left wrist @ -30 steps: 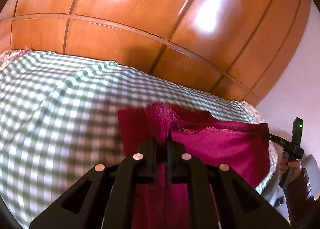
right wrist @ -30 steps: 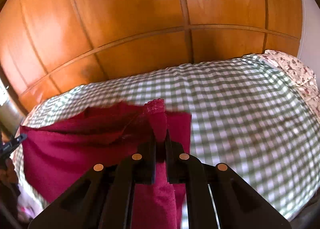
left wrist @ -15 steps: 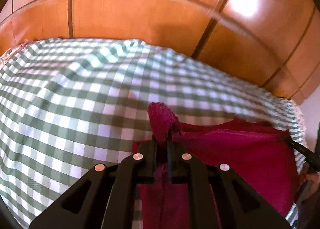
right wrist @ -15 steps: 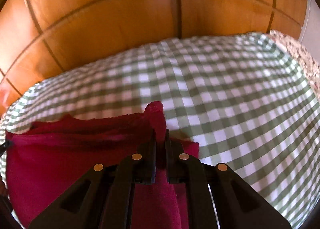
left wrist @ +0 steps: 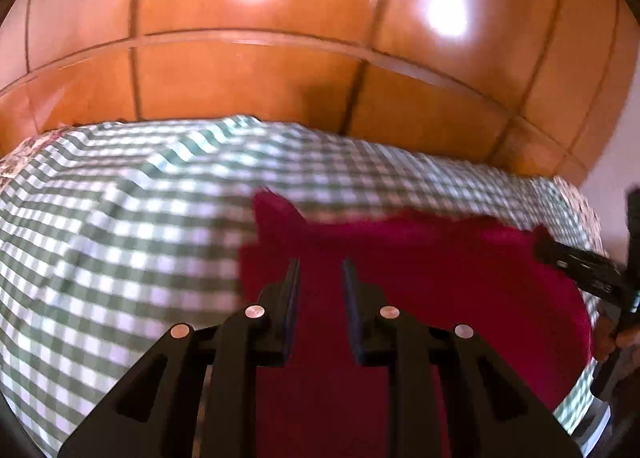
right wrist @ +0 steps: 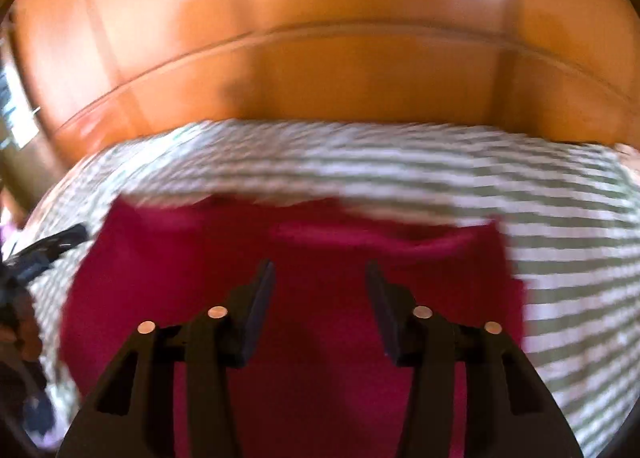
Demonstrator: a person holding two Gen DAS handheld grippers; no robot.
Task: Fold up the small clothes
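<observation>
Left wrist view: the left gripper (left wrist: 320,274) stood over the cloth (left wrist: 420,278), its jaws having just been opening. They were parted by a narrow gap, with cloth visible behind it but no fold pinched. This fits a release after laying the cloth on the bed (left wrist: 120,218). The cloth lay flat near the bed's right edge, its long axis running across the frame toward the right gripper (left wrist: 576,270) at its far end. One corner stuck up just beyond the left jaw.

Right wrist view: the right gripper (right wrist: 320,278) was spread wider, its jaws likewise just opened, and nothing was held between them. The cloth (right wrist: 200,266) lay on the bed (right wrist: 540,238) below it, long axis left to right, its far hem toward the headboard (right wrist: 320,58). The blur prevented reading finer creases.
</observation>
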